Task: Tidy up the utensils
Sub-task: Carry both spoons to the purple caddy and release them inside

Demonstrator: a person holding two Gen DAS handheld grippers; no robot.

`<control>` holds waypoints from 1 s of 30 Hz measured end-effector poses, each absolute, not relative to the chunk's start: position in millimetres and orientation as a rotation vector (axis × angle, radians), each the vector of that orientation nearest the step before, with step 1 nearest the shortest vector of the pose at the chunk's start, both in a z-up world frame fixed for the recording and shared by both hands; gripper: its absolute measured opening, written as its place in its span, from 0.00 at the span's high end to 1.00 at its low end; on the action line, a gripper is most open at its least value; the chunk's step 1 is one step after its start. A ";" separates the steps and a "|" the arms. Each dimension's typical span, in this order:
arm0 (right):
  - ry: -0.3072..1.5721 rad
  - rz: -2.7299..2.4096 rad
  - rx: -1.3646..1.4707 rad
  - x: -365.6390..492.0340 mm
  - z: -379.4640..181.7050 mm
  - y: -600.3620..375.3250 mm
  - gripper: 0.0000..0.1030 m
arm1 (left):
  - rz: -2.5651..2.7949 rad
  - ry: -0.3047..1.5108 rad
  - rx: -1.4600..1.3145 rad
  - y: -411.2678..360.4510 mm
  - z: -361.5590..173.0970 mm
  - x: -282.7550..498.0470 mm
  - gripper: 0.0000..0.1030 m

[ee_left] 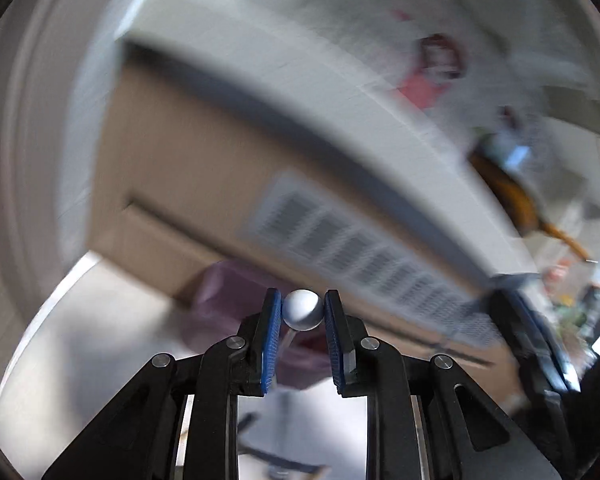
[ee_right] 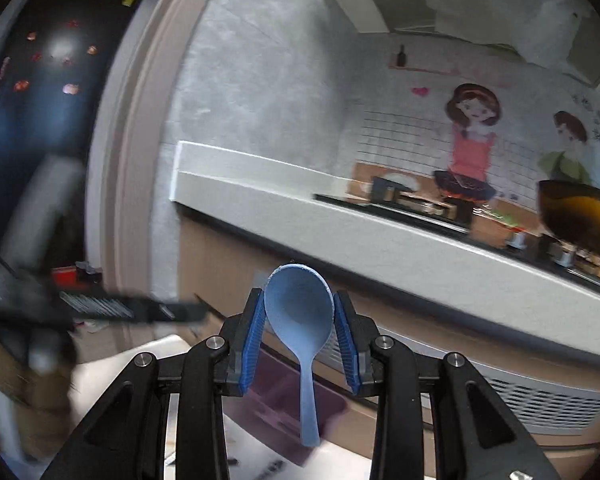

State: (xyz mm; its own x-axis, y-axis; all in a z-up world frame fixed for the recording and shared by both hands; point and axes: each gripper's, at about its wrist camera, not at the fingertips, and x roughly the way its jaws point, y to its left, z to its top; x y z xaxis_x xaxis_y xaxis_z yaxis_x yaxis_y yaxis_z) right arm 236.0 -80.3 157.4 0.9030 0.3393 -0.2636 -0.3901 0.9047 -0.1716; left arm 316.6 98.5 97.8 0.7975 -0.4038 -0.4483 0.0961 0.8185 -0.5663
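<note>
Left tongs (ee_left: pixel 303 312) pinch a ball-tipped utensil (ee_left: pixel 302 309), right tongs (ee_right: pixel 299 314) clamp a blue spoon (ee_right: pixel 300 312) by its bowl, at lower centre, likely for carrying.

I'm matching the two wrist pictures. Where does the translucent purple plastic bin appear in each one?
Left wrist view: the translucent purple plastic bin sits low centre, blurred, behind the left gripper.
Right wrist view: the bin lies bottom centre, below the right gripper.
Shared landmark: the white slatted vent grille beside it.

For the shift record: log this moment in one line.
left gripper: shut on metal ladle | right gripper: shut on blue spoon | purple bin: below
</note>
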 end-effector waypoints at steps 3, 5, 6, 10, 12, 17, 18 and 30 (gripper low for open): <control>0.313 0.410 -0.181 249.9 129.7 -87.2 0.69 | -0.272 0.632 -0.510 99.1 85.5 313.9 0.78; 0.355 0.382 -0.161 258.2 120.1 -95.1 0.69 | -0.245 0.601 -0.443 93.9 92.3 302.2 0.78; 0.379 0.380 -0.141 261.8 118.4 -98.9 0.69 | -0.239 0.594 -0.425 91.7 96.7 297.3 0.78; 0.427 0.350 -0.085 266.3 118.5 -117.6 0.69 | -0.205 0.539 -0.299 73.6 120.9 273.4 0.78; 0.422 0.318 -0.089 266.4 120.8 -123.5 0.69 | -0.181 0.504 -0.257 69.8 128.2 261.9 0.78; 0.404 0.282 -0.060 256.8 132.6 -135.5 0.69 | -0.163 0.487 -0.187 58.3 150.6 250.7 0.78; 0.397 0.276 -0.050 255.4 136.7 -138.2 0.69 | -0.157 0.482 -0.176 57.0 153.6 250.0 0.78; 0.308 0.338 0.091 303.4 188.2 -143.6 0.68 | -0.320 0.363 -0.135 43.2 202.5 312.0 0.78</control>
State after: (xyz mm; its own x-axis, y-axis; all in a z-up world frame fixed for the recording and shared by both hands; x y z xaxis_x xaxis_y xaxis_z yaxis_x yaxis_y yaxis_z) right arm 303.4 -143.6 188.2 0.8973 0.3400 -0.2815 -0.3123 0.9397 0.1393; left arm 312.0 43.2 202.5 0.8851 -0.3311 -0.3270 0.2832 0.9409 -0.1859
